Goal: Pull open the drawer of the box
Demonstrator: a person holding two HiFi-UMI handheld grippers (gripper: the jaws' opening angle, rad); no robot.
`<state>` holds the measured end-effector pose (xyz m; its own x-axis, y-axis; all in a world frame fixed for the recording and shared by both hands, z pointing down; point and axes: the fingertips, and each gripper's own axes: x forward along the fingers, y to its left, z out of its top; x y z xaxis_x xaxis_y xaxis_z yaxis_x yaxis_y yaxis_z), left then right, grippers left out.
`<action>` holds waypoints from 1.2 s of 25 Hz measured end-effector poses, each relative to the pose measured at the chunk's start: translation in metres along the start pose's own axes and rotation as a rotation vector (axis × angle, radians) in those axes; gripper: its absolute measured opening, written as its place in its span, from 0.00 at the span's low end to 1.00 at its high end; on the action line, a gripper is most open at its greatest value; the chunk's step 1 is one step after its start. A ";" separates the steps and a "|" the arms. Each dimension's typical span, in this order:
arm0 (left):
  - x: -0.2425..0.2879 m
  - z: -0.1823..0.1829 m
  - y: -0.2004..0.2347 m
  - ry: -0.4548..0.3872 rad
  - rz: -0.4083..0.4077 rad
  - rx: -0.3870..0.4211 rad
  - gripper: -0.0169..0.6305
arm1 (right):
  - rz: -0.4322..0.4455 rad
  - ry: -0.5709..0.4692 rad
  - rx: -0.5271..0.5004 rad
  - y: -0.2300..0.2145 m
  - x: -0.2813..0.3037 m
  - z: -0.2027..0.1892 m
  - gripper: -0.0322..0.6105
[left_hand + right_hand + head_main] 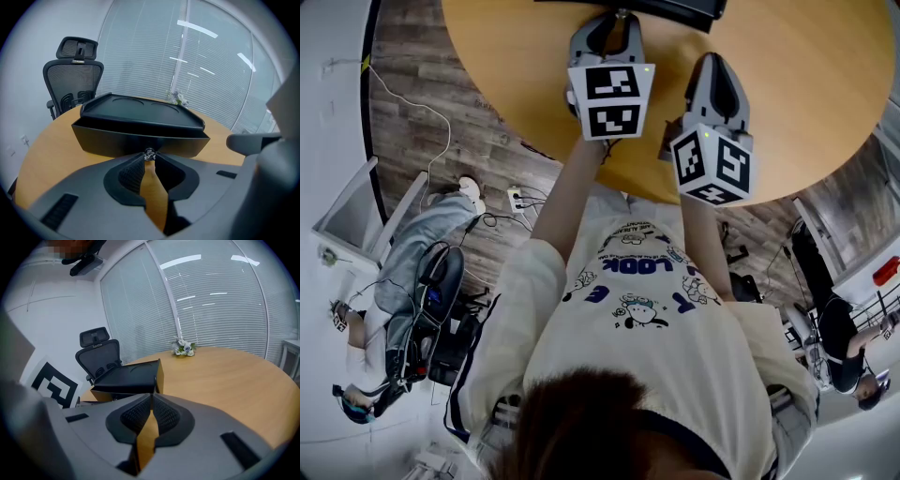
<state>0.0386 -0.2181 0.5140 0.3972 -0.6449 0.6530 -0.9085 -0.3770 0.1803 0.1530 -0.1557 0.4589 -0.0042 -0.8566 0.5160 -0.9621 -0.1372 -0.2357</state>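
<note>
pinching the knob (149, 153) of the drawer (140, 140) with our left gripper (149, 157); drawer slightly out, inside hidden; right gripper (151, 401) closed, empty.

One black box (140, 108) with one drawer (117, 140) and one metal knob (149, 153) stands on one round bench (225, 376). There are two tongs, the left tongs (149, 158) and the right tongs (151, 398), one mesh office chair (72, 79) and one small bunch of flowers (183, 347). In the head view there is one person (403, 272) at the left edge and one person (839, 333) at the right edge.
</note>
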 end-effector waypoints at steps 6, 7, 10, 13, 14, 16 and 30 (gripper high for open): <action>-0.006 -0.007 -0.004 0.007 -0.005 0.001 0.14 | -0.005 -0.006 0.005 -0.001 -0.006 0.000 0.11; -0.007 -0.008 -0.004 0.008 -0.005 -0.001 0.14 | -0.005 -0.006 0.005 -0.001 -0.006 -0.001 0.11; -0.009 -0.010 -0.001 0.009 -0.004 -0.002 0.14 | -0.005 -0.006 0.010 0.001 -0.007 -0.003 0.11; -0.012 -0.012 0.000 0.009 -0.004 0.000 0.14 | -0.006 -0.008 0.011 0.003 -0.011 -0.004 0.11; -0.013 -0.013 0.000 0.010 -0.004 -0.001 0.14 | -0.006 -0.008 0.010 0.004 -0.012 -0.004 0.11; -0.015 -0.015 0.000 0.012 -0.005 -0.005 0.14 | -0.007 -0.008 0.008 0.004 -0.013 -0.005 0.11; -0.031 -0.033 0.001 0.031 -0.009 -0.008 0.14 | -0.005 -0.014 0.003 0.014 -0.023 -0.010 0.11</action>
<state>0.0213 -0.1769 0.5180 0.4015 -0.6201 0.6739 -0.9058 -0.3777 0.1921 0.1369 -0.1326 0.4520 0.0045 -0.8629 0.5053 -0.9613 -0.1430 -0.2355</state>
